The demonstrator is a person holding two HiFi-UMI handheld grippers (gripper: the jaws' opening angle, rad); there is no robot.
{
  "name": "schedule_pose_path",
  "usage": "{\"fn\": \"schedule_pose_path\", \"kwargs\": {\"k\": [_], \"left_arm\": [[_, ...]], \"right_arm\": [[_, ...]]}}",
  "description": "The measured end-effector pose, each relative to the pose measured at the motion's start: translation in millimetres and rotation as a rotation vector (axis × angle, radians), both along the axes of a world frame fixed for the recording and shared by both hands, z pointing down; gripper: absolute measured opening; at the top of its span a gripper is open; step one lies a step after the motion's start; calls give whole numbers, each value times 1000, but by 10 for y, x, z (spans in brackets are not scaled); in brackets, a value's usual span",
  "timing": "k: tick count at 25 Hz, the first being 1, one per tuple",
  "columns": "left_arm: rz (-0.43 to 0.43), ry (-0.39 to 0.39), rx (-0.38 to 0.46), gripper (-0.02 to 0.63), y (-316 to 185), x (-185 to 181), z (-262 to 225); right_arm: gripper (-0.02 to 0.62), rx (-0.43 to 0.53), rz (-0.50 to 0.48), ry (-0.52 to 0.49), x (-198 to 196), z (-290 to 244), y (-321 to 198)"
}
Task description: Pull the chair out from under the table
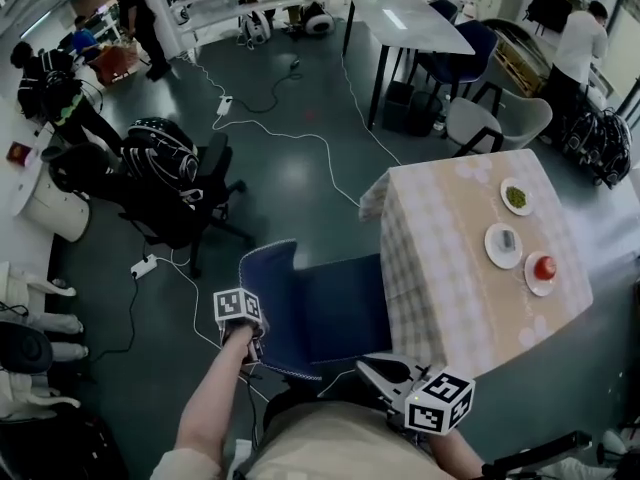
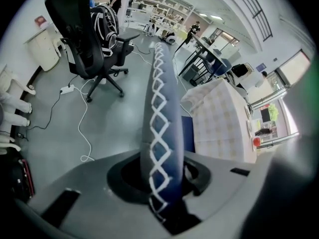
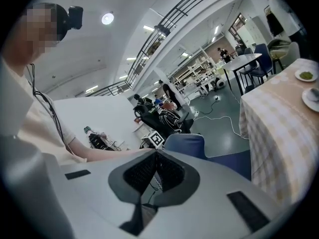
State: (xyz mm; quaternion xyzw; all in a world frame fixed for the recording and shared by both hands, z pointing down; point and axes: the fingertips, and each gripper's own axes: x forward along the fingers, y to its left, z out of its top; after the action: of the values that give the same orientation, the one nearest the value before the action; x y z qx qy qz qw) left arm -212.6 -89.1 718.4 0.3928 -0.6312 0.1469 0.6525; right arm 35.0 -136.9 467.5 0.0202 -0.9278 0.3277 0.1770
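A blue chair (image 1: 335, 313) stands with its seat partly under the table (image 1: 450, 268), which wears a checked cloth; its back points away from the table. My left gripper (image 1: 252, 351) points steeply down and is shut on the top edge of the chair back (image 2: 160, 118), whose white zigzag stitching runs between the jaws. My right gripper (image 1: 368, 368) hovers low by my body, near the table's near corner, shut with nothing in it. In the right gripper view its pads (image 3: 155, 158) meet, with the chair (image 3: 187, 144) and the table (image 3: 279, 128) ahead.
Three plates lie on the table: green food (image 1: 517, 196), a grey item (image 1: 503, 244), a red fruit (image 1: 544, 268). A black office chair (image 1: 170, 183) loaded with bags stands to the left. White cables and a power strip (image 1: 143, 265) lie on the floor. A grey chair (image 1: 495, 123) is beyond the table.
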Motion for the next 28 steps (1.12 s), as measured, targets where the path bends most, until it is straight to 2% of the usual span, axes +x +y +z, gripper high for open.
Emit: {"fn": "schedule_pose_path", "kwargs": {"k": [17,28], "left_arm": [[-28,-74,-30,101,246,-540,-70],[-79,-61,-8,103,419,-636,-81]], "right_arm": [[9,-5,-30,16,-128,-10,19],[9,-6,-70,21,-301,-7,110]]}}
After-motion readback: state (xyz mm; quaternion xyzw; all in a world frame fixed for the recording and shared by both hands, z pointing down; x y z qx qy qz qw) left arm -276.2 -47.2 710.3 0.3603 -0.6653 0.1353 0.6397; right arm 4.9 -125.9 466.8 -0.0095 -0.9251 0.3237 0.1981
